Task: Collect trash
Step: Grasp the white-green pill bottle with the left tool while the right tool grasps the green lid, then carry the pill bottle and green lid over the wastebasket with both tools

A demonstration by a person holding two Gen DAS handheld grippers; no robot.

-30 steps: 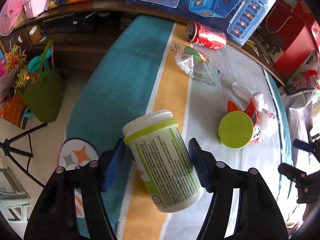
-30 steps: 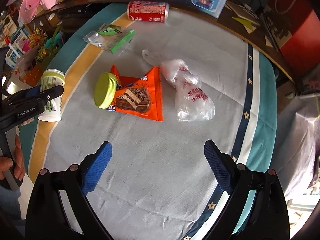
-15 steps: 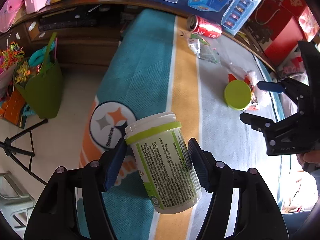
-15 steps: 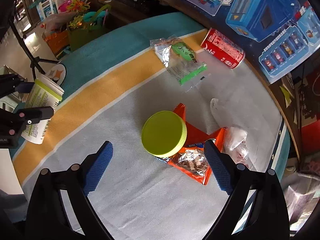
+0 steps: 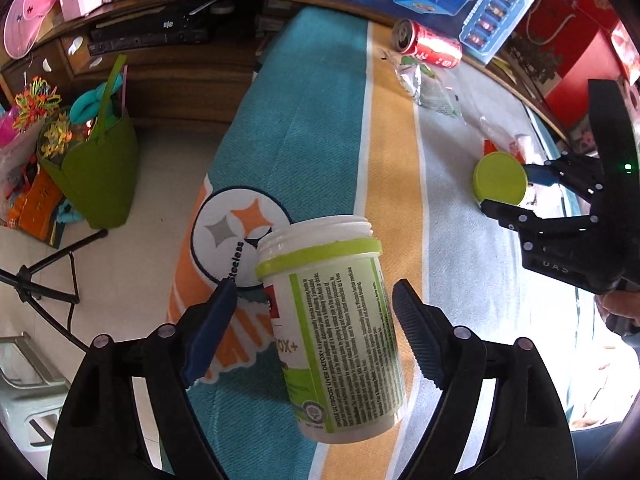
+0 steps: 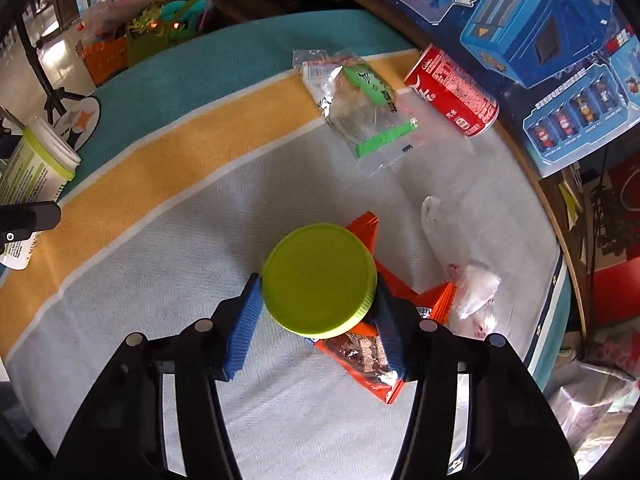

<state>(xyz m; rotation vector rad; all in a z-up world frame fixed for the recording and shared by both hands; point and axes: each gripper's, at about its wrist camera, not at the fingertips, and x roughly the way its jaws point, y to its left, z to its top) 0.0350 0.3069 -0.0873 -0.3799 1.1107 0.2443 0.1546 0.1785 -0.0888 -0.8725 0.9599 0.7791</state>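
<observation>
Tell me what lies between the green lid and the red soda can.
In the right wrist view, a clear wrapper with green print lies on the cloth between the green lid and the red soda can.
</observation>
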